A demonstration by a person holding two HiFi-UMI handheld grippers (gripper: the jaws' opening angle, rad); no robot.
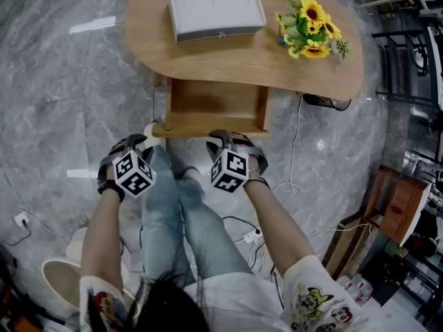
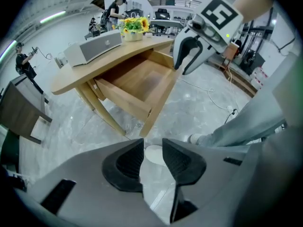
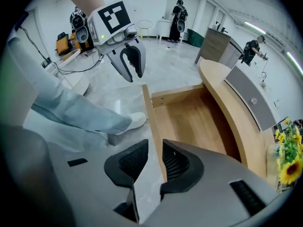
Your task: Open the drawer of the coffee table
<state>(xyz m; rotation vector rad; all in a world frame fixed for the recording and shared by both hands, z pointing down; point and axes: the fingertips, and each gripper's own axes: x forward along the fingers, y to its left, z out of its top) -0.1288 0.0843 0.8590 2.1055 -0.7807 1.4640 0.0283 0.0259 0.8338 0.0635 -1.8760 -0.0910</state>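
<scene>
Both jaws parted: left gripper (image 2: pixel 152 148), right gripper (image 3: pixel 155 148); drawer (image 1: pixel 214 106) pulled out.

The head view looks steeply down from above, while both gripper views, low and near, share the drawer (image 1: pixel 214 106) from opposite sides.

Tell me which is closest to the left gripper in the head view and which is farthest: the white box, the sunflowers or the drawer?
1. The drawer: pulled open, just ahead and to the right of the left gripper.
2. The white box: farther back, on top of the coffee table.
3. The sunflowers: farthest, at the far right end of the top.
</scene>
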